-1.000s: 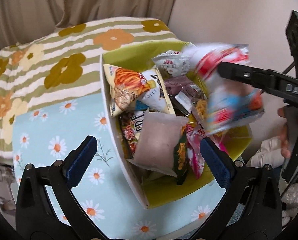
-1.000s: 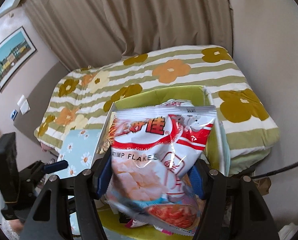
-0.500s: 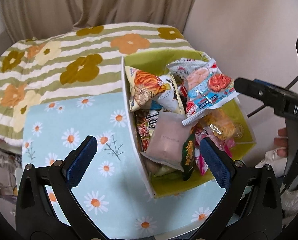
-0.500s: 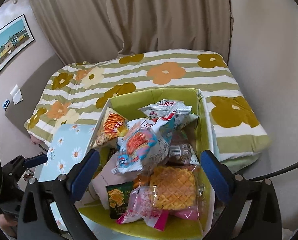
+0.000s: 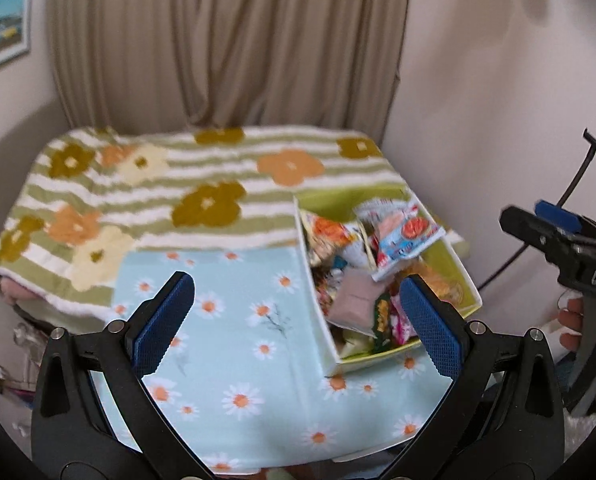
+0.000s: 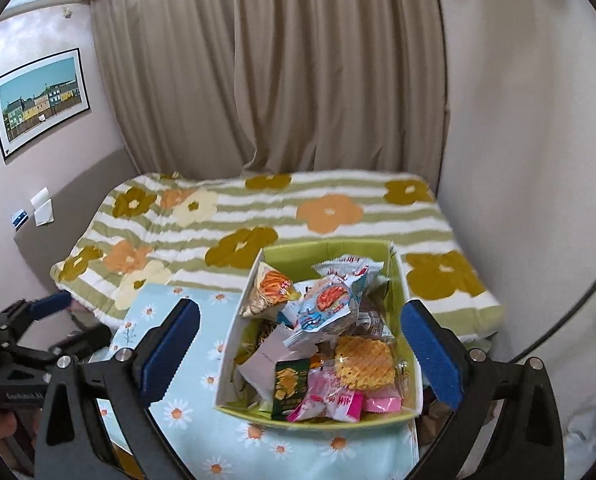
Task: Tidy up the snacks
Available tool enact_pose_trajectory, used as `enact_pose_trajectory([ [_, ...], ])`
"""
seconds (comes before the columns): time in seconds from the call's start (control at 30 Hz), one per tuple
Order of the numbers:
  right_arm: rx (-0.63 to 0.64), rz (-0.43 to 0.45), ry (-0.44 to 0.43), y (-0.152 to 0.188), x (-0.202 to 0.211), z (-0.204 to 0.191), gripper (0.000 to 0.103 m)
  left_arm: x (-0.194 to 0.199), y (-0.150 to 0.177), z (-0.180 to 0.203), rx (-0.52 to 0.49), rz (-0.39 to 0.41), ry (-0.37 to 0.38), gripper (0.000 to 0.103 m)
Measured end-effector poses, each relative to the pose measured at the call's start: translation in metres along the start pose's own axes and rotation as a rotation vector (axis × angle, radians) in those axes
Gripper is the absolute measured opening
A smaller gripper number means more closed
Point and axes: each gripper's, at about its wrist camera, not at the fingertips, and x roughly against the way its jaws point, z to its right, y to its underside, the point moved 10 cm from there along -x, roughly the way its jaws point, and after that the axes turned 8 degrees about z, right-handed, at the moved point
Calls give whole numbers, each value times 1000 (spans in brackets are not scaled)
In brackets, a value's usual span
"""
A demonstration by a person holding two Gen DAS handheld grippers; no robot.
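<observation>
A green box (image 6: 329, 249) (image 5: 453, 258) with white outer walls sits on a daisy-print cloth (image 5: 234, 320) and holds several snack packets. A blue-and-white shrimp flakes bag (image 6: 321, 308) (image 5: 407, 238) lies on top of the pile. An orange chip bag (image 6: 270, 288), a waffle packet (image 6: 363, 362) and pink packets (image 6: 337, 402) lie around it. My left gripper (image 5: 298, 324) is open and empty, held back over the cloth left of the box. My right gripper (image 6: 298, 346) is open and empty, above the box's near end; it also shows in the left wrist view (image 5: 557, 232).
A striped flower blanket (image 6: 258, 216) covers the bed behind the box. Beige curtains (image 6: 266, 60) hang at the back. A wall (image 6: 517, 120) stands close on the right. A framed picture (image 6: 40, 100) hangs on the left wall. A black cable (image 5: 573, 184) runs at the right.
My right gripper opened and let the shrimp flakes bag drop onto the pile in the box. Both grippers have since pulled back and up from the box.
</observation>
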Motion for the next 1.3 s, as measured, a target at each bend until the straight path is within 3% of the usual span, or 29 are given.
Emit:
enact_pose_trajectory([
  [0.2,22,105,45,7,51,-29,102,62,-2,-25,-28,113,-56,102],
  [0.3,8,112,54,19,61,-37,102,81,9,-34,-11,137,-38,102],
  [0.53,16,129,83,36,77,-48,102,109,26,-46,-4,160,-76,102],
  [1.3,6,147,82,38,79,-56,102,122,24,-56,6,200,-77,102],
])
